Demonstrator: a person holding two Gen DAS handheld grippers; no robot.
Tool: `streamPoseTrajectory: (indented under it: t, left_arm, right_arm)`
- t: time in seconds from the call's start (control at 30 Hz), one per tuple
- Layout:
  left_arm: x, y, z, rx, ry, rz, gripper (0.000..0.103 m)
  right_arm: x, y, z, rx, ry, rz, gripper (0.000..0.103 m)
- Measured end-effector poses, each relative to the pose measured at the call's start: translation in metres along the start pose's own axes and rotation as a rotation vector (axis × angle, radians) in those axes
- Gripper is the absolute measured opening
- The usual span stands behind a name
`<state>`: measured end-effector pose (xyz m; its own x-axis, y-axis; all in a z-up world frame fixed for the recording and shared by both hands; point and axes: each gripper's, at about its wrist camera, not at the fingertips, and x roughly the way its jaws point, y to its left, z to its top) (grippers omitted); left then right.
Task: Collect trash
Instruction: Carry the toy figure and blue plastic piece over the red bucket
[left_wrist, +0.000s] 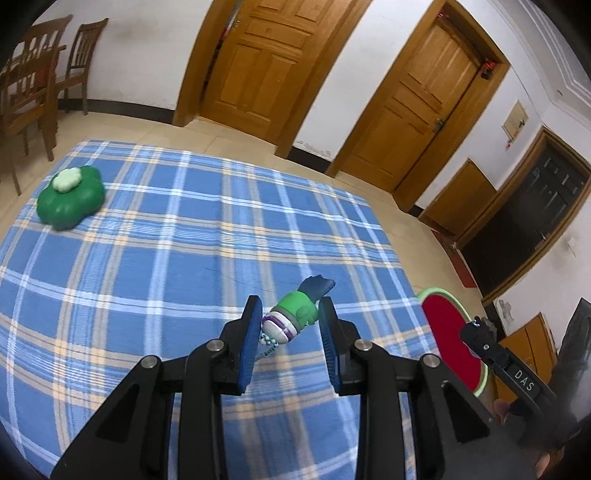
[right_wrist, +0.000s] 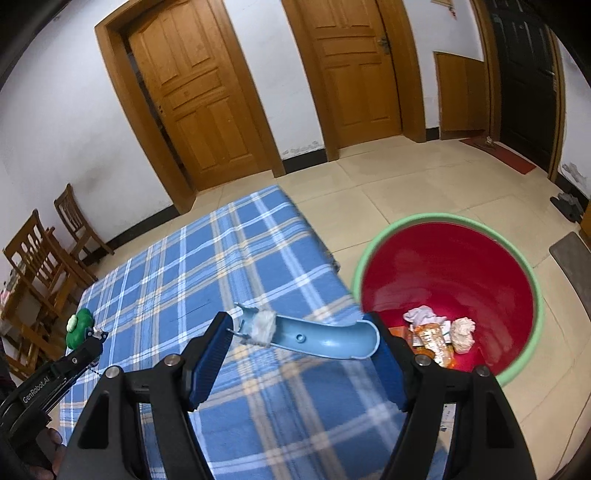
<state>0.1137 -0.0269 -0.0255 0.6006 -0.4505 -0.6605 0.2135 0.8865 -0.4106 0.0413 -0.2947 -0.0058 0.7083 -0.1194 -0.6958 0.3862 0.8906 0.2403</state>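
My left gripper (left_wrist: 290, 321) is shut on a small toy keychain (left_wrist: 295, 314) with a green body, a white and purple end and a bead chain hanging down, held above the blue plaid tablecloth (left_wrist: 166, 240). My right gripper (right_wrist: 297, 334) is shut lengthwise on a curved light-blue plastic piece (right_wrist: 325, 338) with a white tissue wad (right_wrist: 263, 326) in its channel. It hovers at the table's right edge, next to the red bin (right_wrist: 447, 266) with a green rim. Crumpled tissues (right_wrist: 463, 330) and an orange wrapper (right_wrist: 430, 338) lie in the bin.
A green clover-shaped box (left_wrist: 70, 201) sits at the table's far left corner. The bin (left_wrist: 448, 332) stands on the tiled floor to the right of the table. Wooden chairs (left_wrist: 33, 85) stand at the left wall. Wooden doors (right_wrist: 207, 107) lie beyond.
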Motion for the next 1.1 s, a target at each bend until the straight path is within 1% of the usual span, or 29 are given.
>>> streamPoseTrajectory:
  t: [0.2,0.37,0.5,1.1]
  left_arm:
    - [0.004,-0.027,-0.004,0.044,0.028,-0.034,0.031]
    - [0.013,-0.052,-0.008,0.077,0.073,-0.076,0.031]
    - [0.021,-0.072,-0.011,0.109,0.095,-0.092,0.031]
    - [0.050,-0.142,-0.012,0.226,0.158,-0.151,0.031]
  right_arm:
    - [-0.011,-0.028,0.002,0.044,-0.019,-0.014,0.074]
    - [-0.016,-0.056,0.003,0.093,-0.029,-0.033,0.074]
    - [-0.019,-0.076,0.003,0.123,-0.032,-0.049,0.074]
    - [-0.007,-0.153,0.001,0.261,-0.018,-0.102,0.075]
